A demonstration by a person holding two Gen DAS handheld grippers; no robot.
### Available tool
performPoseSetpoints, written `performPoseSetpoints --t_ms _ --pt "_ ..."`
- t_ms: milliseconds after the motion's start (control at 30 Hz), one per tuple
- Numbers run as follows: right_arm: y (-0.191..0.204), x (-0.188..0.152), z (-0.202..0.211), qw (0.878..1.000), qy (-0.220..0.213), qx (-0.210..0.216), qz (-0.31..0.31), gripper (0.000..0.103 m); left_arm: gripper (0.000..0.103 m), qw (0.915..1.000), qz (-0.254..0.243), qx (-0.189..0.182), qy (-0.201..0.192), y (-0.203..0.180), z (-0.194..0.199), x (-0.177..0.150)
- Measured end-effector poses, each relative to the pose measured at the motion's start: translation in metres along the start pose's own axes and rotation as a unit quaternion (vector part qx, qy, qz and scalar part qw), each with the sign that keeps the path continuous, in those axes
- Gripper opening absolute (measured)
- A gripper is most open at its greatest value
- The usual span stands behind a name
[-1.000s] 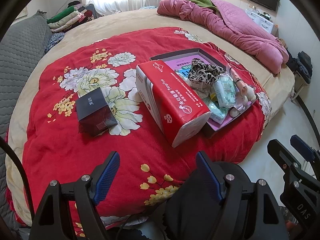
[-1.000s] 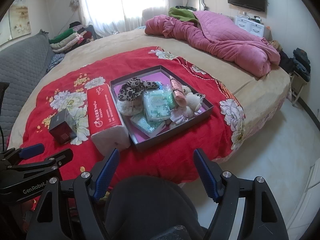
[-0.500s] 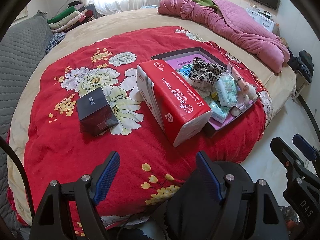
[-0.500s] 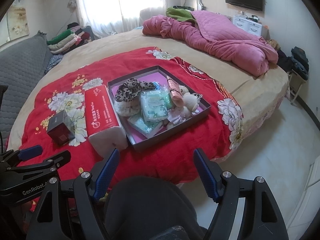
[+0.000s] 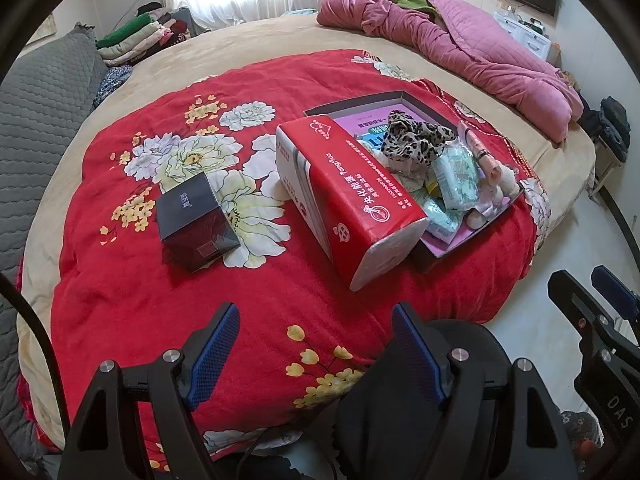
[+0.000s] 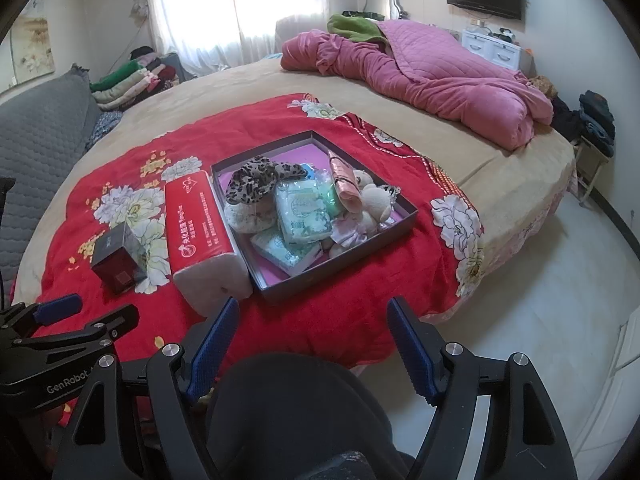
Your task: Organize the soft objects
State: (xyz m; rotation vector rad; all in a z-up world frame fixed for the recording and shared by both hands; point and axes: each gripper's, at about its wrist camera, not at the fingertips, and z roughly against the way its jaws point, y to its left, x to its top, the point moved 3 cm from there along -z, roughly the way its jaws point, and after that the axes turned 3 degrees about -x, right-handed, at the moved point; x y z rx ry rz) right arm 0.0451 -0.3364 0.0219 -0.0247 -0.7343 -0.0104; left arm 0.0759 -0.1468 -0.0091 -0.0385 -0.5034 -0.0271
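Both the left tongs [image 5: 316, 350] and right tongs [image 6: 310, 344] hang wide and empty at the near bed edge; soft things fill the tray [image 6: 402, 224], tissue pack [image 6: 200, 224] just left; any pick wants a gentle, central pinch.

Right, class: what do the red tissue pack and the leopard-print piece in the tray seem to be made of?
Red tissue pack: glossy plastic film over soft paper, judging by its sheen and bulging white end.
Leopard-print piece: probably soft woven fabric, matte and gathered in folds.
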Motion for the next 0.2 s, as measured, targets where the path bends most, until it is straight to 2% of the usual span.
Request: performPoseSetpoints --t_ms 200 --pt "0.0070 0.0006 -0.0007 1.000 -0.006 -0.003 0.015 0.077 0.078 0.9998 0.003 -0.018 0.009 0.0034 -0.0057 -0.0041"
